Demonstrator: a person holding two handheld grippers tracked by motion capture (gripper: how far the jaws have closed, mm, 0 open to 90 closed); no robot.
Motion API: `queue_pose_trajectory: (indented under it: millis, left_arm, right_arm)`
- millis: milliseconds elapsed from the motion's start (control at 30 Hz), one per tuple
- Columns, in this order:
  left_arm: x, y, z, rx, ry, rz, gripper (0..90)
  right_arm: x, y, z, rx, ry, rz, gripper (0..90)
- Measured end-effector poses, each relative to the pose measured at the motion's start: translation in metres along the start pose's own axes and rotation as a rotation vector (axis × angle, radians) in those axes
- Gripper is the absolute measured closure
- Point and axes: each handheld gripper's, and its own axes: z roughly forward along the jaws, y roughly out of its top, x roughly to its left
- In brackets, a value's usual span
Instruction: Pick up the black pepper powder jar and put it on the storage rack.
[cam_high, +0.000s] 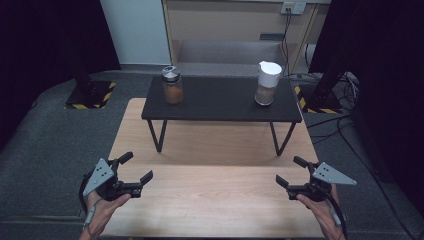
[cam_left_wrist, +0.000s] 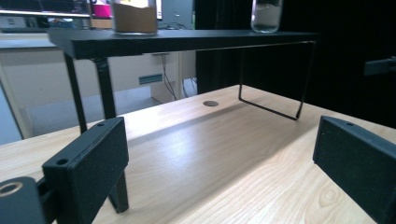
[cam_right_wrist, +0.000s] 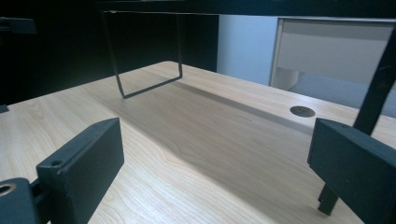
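Both the left claw (cam_high: 134, 167) and the right claw (cam_high: 291, 170) gape wide and empty above the surface (cam_high: 215, 200), well short of the spice jar (cam_high: 172, 85) and white-lidded jar (cam_high: 267, 83) on the black shelf (cam_high: 220, 100).

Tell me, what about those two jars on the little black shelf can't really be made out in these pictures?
- Jar of brown powder: left gripper view, lid and upper part cut off by the top edge.
- White-capped jar: same view, cap cut off by the top edge.
- Both jars: high view, too small to read any label.
- Black shelf: right gripper view, seen from below, so its top is hidden.
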Motion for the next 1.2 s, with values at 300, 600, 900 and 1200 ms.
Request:
queue_pose_trajectory:
  millis: [300,600,900,1200]
  left_arm:
    - [-0.0012,0.0009,0.0017,0.005,-0.007,0.012,2.1]
    - [-0.0011,-0.0005,0.0003,-0.004,0.008,0.002,2.1]
    - [-0.0006,-0.0014,-0.0003,-0.009,0.012,-0.004,2.1]
    - [-0.0014,-0.0012,-0.001,-0.009,0.015,-0.003,2.1]
  right_arm:
    - [0.0006,-0.0005,0.0027,0.006,0.017,0.005,3.7]
    - [0.0011,-0.002,0.0007,-0.005,-0.005,0.016,3.6]
    - [0.0011,-0.0025,0.0008,-0.004,-0.009,0.021,3.7]
    - [0.0007,-0.0033,0.0008,-0.008,-0.017,0.024,3.6]
